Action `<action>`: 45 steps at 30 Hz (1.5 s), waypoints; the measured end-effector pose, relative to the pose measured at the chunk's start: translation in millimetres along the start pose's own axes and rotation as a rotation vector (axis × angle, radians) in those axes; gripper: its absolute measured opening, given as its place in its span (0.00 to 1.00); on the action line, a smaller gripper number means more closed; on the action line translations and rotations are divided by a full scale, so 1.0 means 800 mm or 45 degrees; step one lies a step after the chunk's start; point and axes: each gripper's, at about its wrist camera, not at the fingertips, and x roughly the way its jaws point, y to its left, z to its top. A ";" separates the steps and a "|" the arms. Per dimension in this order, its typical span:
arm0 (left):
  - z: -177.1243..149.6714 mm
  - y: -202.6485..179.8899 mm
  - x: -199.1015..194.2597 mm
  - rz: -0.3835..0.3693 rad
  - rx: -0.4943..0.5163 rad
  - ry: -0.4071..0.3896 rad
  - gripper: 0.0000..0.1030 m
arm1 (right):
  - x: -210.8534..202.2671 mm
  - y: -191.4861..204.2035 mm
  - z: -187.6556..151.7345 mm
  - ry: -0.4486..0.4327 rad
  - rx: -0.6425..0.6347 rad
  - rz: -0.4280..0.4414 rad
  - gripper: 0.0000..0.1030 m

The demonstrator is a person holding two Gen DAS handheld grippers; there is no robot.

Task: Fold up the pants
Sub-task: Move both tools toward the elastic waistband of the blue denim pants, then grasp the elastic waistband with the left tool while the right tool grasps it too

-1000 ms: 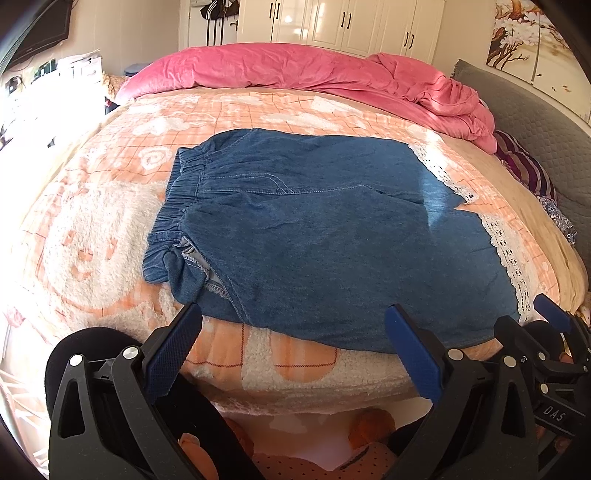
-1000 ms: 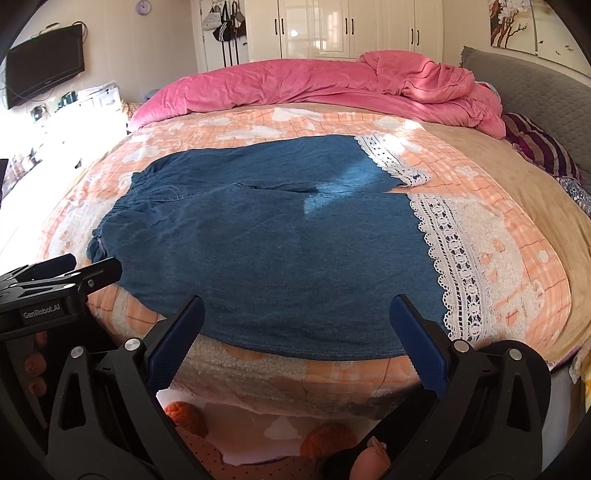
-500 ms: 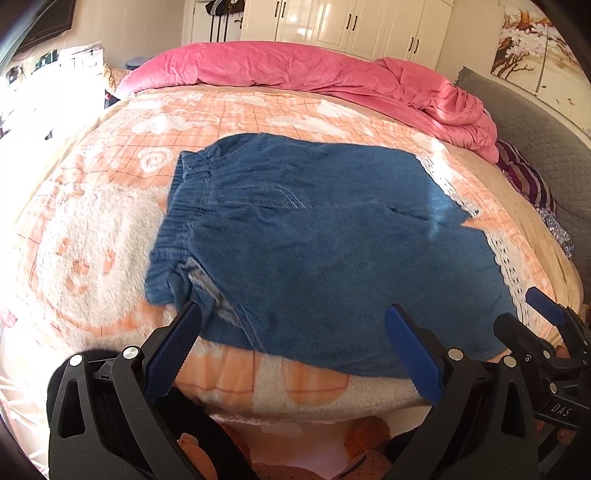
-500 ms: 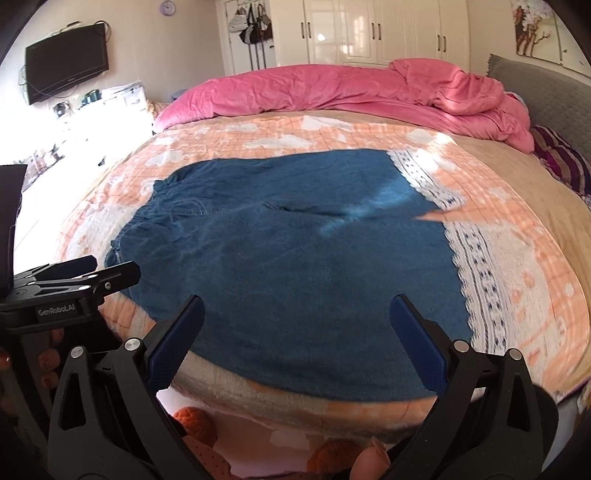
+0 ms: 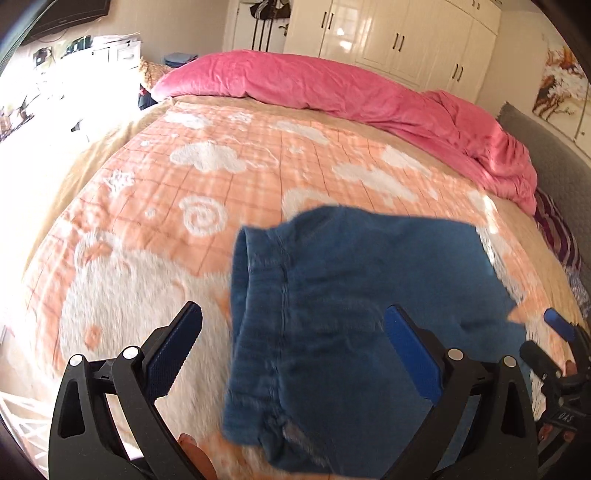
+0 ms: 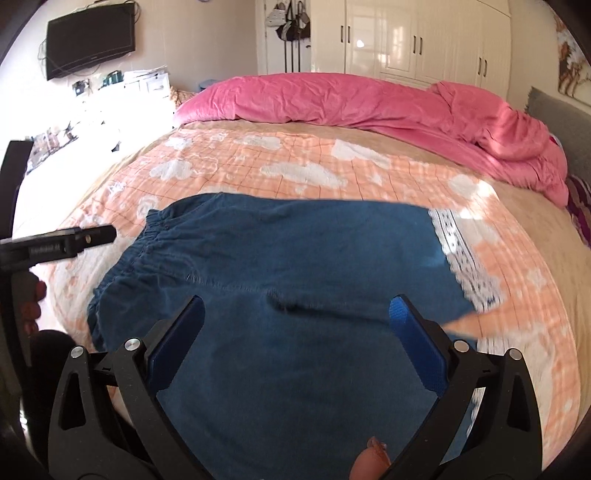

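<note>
A: Left wrist view. Left gripper [image 5: 293,349] at the bottom of the frame, blue pads spread wide, clamped on nothing. Blue denim pants [image 5: 354,295] fill the lower centre and right, lying on the peach blanket [image 5: 221,184] with its white cloud shapes.

B: Which end of the pants is closest?

A: The gathered waistband edge [image 5: 240,295] runs down the middle of the frame, between the two pads as seen from here. Whether a pad touches the cloth I cannot tell; the shot is blurred. The right gripper's tip [image 5: 559,323] shows at the far right edge. A pink duvet [image 5: 369,92] is heaped across the upper part, white wardrobe doors [image 5: 399,33] behind it.

B: Right wrist view?

A: Right gripper [image 6: 295,336] at the bottom, fingers also wide apart, empty. The pants [image 6: 295,277] spread across the centre and lower frame, waistband [image 6: 147,236] to the left, white lace hem [image 6: 458,258] to the right. The left gripper [image 6: 70,242] pokes in from the left edge, near the waistband. Wall television [image 6: 90,38] upper left; pink duvet [image 6: 369,99] along the top of the bed.
</note>
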 end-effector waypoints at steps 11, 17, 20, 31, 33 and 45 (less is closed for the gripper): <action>0.071 0.038 0.098 0.006 0.088 0.012 0.96 | 0.101 -0.001 0.081 0.120 -0.128 0.103 0.92; 0.077 0.050 0.123 -0.009 0.163 0.019 0.95 | 0.166 0.004 0.114 0.192 -0.251 0.106 0.92; 0.078 0.046 0.129 -0.011 0.227 -0.006 0.95 | 0.198 0.009 0.128 0.229 -0.346 0.096 0.92; 0.071 0.040 0.172 -0.174 0.266 0.082 0.53 | 0.276 0.037 0.152 0.328 -0.637 0.067 0.92; 0.067 0.036 0.174 -0.143 0.289 0.081 0.44 | 0.283 0.045 0.152 0.323 -0.682 0.085 0.92; 0.068 0.034 0.123 -0.159 0.287 -0.137 0.29 | 0.307 0.073 0.141 0.306 -0.863 0.110 0.69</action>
